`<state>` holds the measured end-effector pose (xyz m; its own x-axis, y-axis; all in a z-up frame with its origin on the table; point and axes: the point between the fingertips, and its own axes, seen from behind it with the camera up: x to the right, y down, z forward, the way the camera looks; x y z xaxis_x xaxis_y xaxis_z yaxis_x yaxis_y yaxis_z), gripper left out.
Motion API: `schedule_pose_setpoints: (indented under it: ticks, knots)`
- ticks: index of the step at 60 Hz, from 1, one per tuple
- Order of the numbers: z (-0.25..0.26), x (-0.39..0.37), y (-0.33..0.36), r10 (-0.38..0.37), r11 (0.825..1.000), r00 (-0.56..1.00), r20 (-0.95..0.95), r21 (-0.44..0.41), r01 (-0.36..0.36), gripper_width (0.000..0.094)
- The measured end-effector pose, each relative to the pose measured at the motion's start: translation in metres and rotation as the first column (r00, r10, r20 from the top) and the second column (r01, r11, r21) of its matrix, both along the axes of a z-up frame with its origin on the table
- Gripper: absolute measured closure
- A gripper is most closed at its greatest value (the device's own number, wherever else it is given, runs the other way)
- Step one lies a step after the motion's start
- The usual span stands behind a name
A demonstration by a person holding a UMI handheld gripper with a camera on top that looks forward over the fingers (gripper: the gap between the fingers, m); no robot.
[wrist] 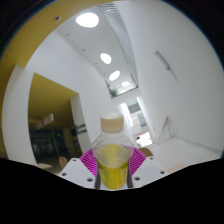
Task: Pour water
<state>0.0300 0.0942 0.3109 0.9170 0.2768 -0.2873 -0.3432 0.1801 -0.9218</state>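
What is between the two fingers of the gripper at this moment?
In the gripper view, a bottle with a white cap and yellow liquid sits between the pink pads, and the gripper appears shut on it.

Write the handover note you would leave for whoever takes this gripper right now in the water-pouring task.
Gripper: shut on the bottle, its pink pads pressing both sides.
Bottle: upright, white cap on, yellow liquid inside, held up with ceiling lights and walls behind it.
Done: bottle grasped and lifted.
Left: no cup or other receiving vessel is in view; find it, deal with the cap, then tilt to pour.
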Motion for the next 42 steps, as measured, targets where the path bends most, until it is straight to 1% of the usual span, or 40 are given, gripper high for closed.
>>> schedule_pose_setpoints:
  ticks: [3, 4, 5, 6, 9, 12, 13, 15, 16, 17, 19, 22, 24, 26, 30, 31, 33, 34, 36, 38, 39, 41, 42]
  knots:
    - [-0.028, 0.027, 0.002, -0.077, 0.995, 0.992, 0.098, -0.058, 0.083, 0.057]
    - [-0.04, 0.045, 0.007, -0.089, 0.992, 0.987, 0.134, -0.075, 0.1, 0.057]
    - [-0.059, 0.05, 0.025, -0.102, 0.988, 0.981, 0.163, -0.1, 0.119, 0.0569]
    - [-0.073, 0.057, 0.026, -0.106, 0.984, 0.976, 0.192, -0.121, 0.131, 0.057]
    - [-0.121, 0.073, 0.029, -0.095, 0.966, 0.957, 0.273, -0.205, 0.154, 0.057]
    - [-0.172, 0.086, 0.03, -0.067, 0.936, 0.936, 0.345, -0.303, 0.179, 0.0569]
    - [-0.184, 0.088, 0.029, -0.057, 0.929, 0.93, 0.362, -0.323, 0.182, 0.0569]
    - [-0.2, 0.089, 0.026, -0.031, 0.92, 0.923, 0.384, -0.349, 0.176, 0.0568]
    - [-0.216, 0.096, 0.037, -0.019, 0.914, 0.922, 0.388, -0.366, 0.173, 0.0567]
    - [-0.23, 0.094, 0.047, -0.016, 0.905, 0.923, 0.385, -0.388, 0.177, 0.0568]
    - [-0.238, 0.093, 0.045, -0.006, 0.897, 0.927, 0.374, -0.407, 0.171, 0.0567]
    - [-0.244, 0.092, 0.042, 0.005, 0.894, 0.923, 0.385, -0.416, 0.168, 0.0566]
    - [-0.239, 0.095, 0.041, 0.002, 0.906, 0.911, 0.411, -0.387, 0.173, 0.0567]
    - [-0.244, 0.089, 0.049, 0.002, 0.908, 0.905, 0.426, -0.379, 0.177, 0.0568]
    - [-0.247, 0.092, 0.049, -0.01, 0.898, 0.908, 0.418, -0.396, 0.192, 0.0568]
    - [-0.246, 0.093, 0.049, -0.012, 0.899, 0.91, 0.414, -0.395, 0.192, 0.0564]
    - [-0.241, 0.099, 0.048, -0.007, 0.9, 0.913, 0.407, -0.396, 0.184, 0.0525]
    - [-0.245, 0.079, 0.07, -0.01, 0.901, 0.914, 0.405, -0.393, 0.184, 0.0503]
    - [-0.245, 0.078, 0.07, -0.004, 0.899, 0.915, 0.403, -0.4, 0.18, 0.0429]
    - [-0.246, 0.078, 0.069, 0.004, 0.895, 0.914, 0.405, -0.41, 0.178, 0.0378]
    - [-0.248, 0.079, 0.068, 0.006, 0.89, 0.914, 0.405, -0.419, 0.18, 0.0346]
    - [-0.249, 0.087, 0.063, 0.009, 0.877, 0.914, 0.406, -0.443, 0.188, 0.0221]
    - [-0.252, 0.089, 0.055, 0.005, 0.871, 0.914, 0.405, -0.451, 0.195, 0.0134]
